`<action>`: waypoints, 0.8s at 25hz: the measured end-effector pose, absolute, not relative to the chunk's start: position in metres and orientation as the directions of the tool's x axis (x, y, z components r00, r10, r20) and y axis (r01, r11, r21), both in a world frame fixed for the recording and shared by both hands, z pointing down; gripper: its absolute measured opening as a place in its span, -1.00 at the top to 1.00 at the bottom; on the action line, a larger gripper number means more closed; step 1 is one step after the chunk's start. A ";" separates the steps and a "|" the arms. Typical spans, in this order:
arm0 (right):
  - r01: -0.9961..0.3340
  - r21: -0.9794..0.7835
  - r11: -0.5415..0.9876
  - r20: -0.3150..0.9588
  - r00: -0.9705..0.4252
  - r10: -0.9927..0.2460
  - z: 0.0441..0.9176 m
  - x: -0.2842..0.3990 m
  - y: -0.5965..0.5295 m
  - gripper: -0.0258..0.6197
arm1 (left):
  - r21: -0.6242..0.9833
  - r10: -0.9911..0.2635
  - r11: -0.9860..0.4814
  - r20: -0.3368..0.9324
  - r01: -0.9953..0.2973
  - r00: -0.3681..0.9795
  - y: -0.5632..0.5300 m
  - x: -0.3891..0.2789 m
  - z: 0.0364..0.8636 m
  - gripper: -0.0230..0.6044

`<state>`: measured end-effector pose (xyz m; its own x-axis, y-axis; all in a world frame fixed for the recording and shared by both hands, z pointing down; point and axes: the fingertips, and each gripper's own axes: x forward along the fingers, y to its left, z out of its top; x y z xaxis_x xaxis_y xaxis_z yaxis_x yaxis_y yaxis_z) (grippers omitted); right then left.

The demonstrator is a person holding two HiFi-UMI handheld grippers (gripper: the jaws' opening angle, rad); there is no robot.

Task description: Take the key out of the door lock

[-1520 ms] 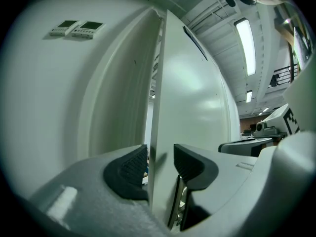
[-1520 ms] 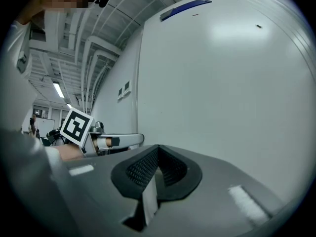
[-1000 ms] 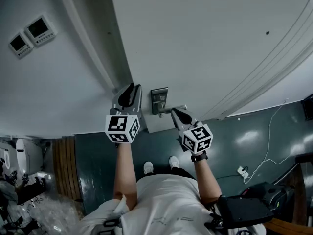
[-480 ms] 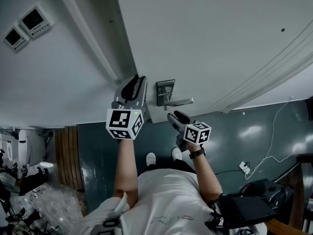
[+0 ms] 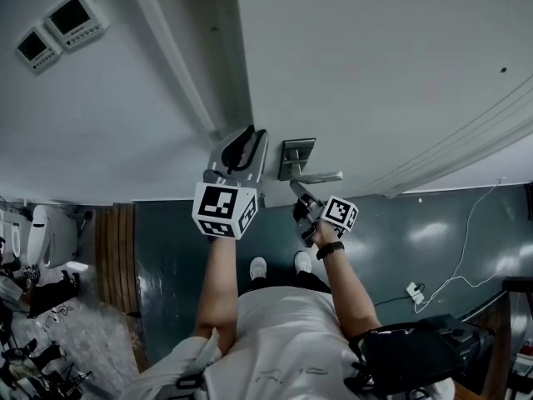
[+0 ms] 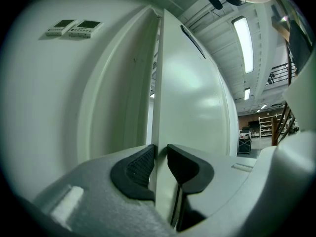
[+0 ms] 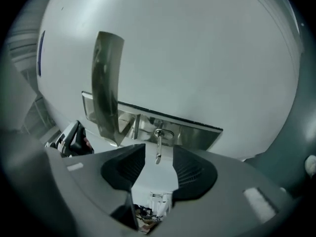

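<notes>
With my left hand-held gripper [image 6: 158,154] clamped on the door edge [image 6: 157,83] to steady it, I line the right hand-held gripper [image 7: 158,164] up on the key [image 7: 158,144]. The key sticks out of the lock plate [image 7: 192,132] beside the lever handle [image 7: 106,93], and I judge this the approach, with the grasp not yet made. The right jaws have just been opening and stand wide, the key untouched in their gap at the pad tips; next I judge I must ease forward, close on it and draw it straight out.
</notes>
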<state>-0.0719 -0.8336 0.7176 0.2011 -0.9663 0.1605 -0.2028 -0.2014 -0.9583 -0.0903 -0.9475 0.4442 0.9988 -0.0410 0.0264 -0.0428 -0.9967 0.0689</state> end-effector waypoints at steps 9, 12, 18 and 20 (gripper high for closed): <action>-0.073 -0.989 -0.129 0.104 0.273 -0.956 0.723 -0.064 -0.836 0.76 | 0.078 -0.036 -0.996 0.027 -0.038 0.999 -0.946 -0.090 0.443 0.64; -0.072 -0.992 -0.102 0.076 0.293 -0.953 0.723 -0.064 -0.837 0.83 | 0.078 -0.042 -0.996 0.030 -0.044 0.999 -0.947 -0.090 0.444 0.64; -0.059 -0.997 -0.055 0.034 0.321 -0.946 0.722 -0.071 -0.831 0.83 | 0.068 -0.058 -0.996 0.044 -0.061 0.997 -0.947 -0.089 0.444 0.64; -0.071 -0.996 -0.063 0.038 0.317 -0.948 0.723 -0.078 -0.825 0.83 | 0.065 -0.058 -0.996 0.040 -0.060 0.998 -0.947 -0.089 0.445 0.64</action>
<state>-0.0779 -0.8254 0.7233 0.3169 -0.9477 0.0377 -0.0705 -0.0632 -0.9955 -0.0890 -0.9468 0.4447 0.9975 -0.0578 0.0399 -0.0603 -0.9961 0.0648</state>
